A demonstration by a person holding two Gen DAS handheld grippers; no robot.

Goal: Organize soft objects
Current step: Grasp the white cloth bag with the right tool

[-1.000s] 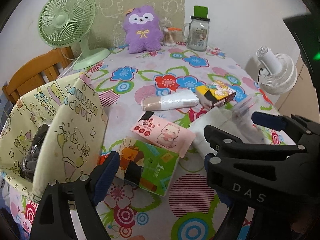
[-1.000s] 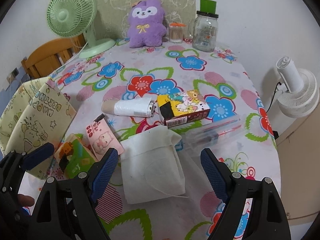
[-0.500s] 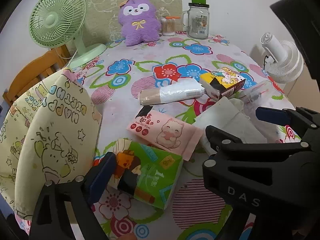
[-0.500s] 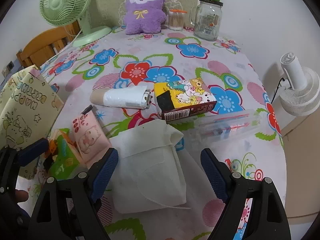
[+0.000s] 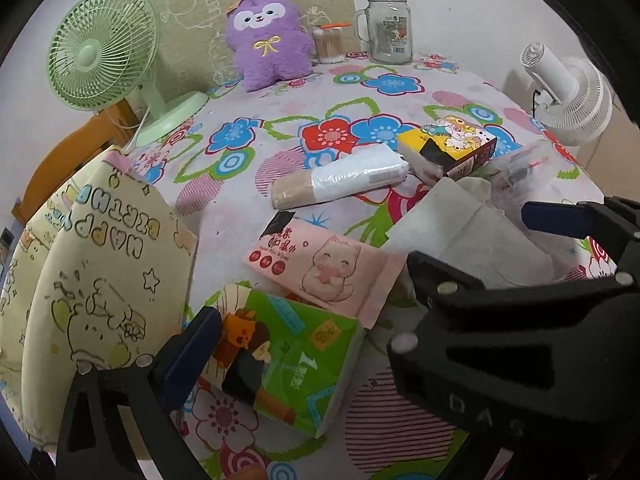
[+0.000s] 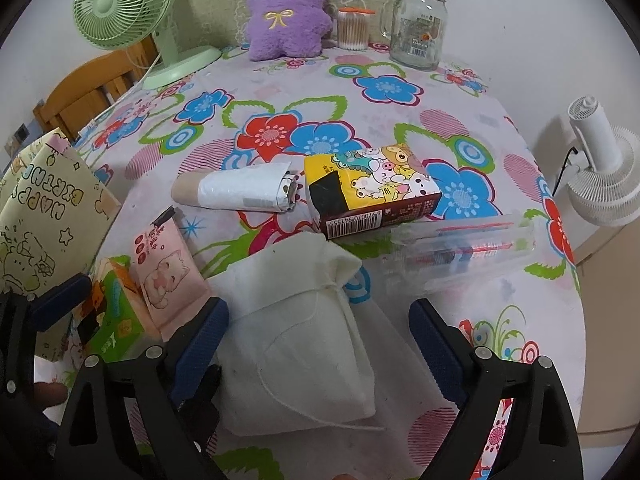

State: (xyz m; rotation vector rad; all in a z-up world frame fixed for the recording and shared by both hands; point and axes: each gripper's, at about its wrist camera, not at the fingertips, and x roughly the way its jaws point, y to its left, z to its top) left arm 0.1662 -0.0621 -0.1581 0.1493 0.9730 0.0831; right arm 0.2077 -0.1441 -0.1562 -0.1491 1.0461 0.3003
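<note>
Left gripper point(image 5: 288, 344): you hold it angled down over the near edge of the table, jaws opening wide, nothing pressed between the pads. The green tissue pack point(image 5: 288, 364) lies between the fingers, so the wide spread is likely there to take the pack across its breadth.

Right gripper point(image 6: 320, 332): you hold it angled down over the white drawstring pouch point(image 6: 304, 344), jaws opening, pads clear of the cloth. The pouch lies flat between the fingers with its drawn neck pointing away from you.

Soft items, loose on the flowered tablecloth point(image 6: 280, 92):
- pink wet-wipes pack point(image 5: 324, 264), its near corner overlapping the green tissue pack;
- white roll of bags on a brown core point(image 5: 340, 180), lying on its side beyond the wipes;
- yellow cartoon tissue box point(image 6: 372, 192), just beyond the pouch and beside the roll;
- clear plastic case point(image 6: 460, 248), to the right of the pouch.

Receptacle: cream printed gift bag point(image 5: 100, 280), standing at your left at the table edge, near the green pack. Its position suggests it is where you are to put the soft things, which would explain starting with the pack nearest it.

Backdrop, well apart at the far edge: purple plush point(image 5: 268, 44), green desk fan point(image 5: 104, 48), glass jar with green lid point(image 5: 390, 36).
</note>
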